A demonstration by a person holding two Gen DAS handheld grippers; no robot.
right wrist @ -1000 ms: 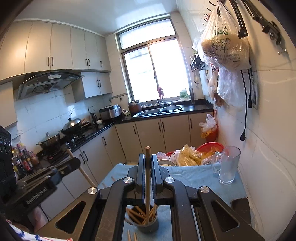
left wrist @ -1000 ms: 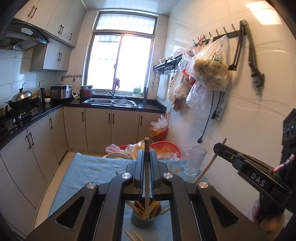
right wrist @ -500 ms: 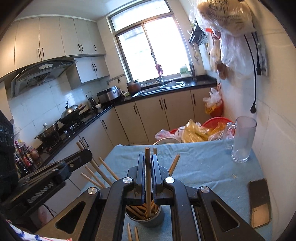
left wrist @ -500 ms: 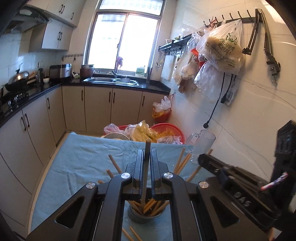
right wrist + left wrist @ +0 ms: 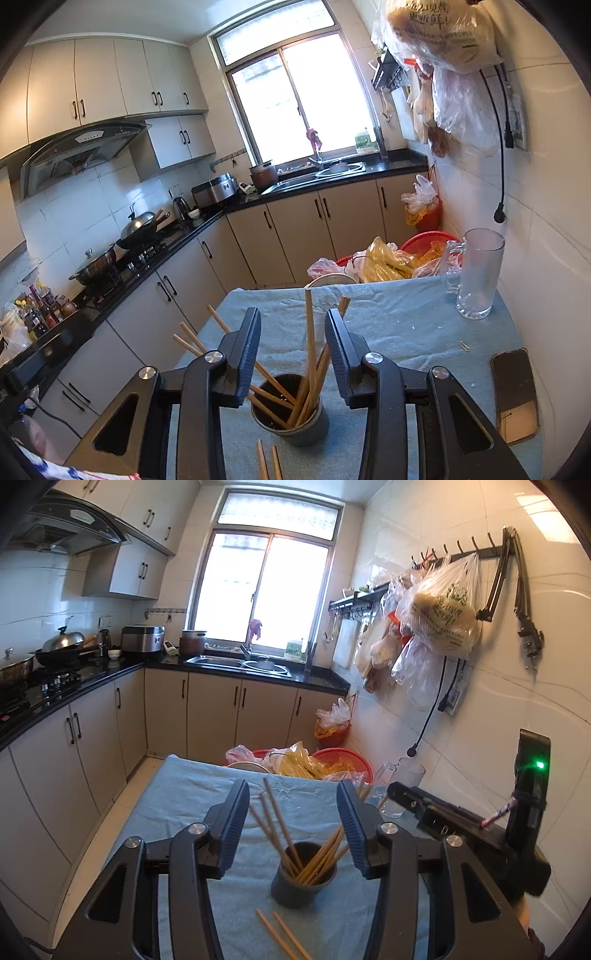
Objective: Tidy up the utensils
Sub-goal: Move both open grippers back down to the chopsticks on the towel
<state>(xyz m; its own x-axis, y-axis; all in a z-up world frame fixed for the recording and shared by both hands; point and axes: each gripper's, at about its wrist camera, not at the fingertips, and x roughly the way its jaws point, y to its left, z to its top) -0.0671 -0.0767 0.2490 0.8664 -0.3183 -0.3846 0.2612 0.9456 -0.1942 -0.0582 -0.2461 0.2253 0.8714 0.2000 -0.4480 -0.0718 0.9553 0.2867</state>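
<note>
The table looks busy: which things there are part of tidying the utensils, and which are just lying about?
Part of the job:
- cup holding chopsticks
- two loose chopsticks on the cloth in front of it
- left gripper and right gripper, jaws just opened, nothing pinched

Just lying about:
- glass mug
- phone
- plastic bags beyond the table's far edge

A dark grey round cup (image 5: 303, 880) stands upright on the blue-cloth-covered desk (image 5: 184, 801), toward its near edge and about midway across. It holds a bundle of light wooden chopsticks (image 5: 321, 856), their tops fanning out over the rim, some leaning left, some right, one nearly upright. Two more chopsticks (image 5: 282, 938) lie flat on the cloth just in front of the cup, side by side, angled toward the near edge.
</note>
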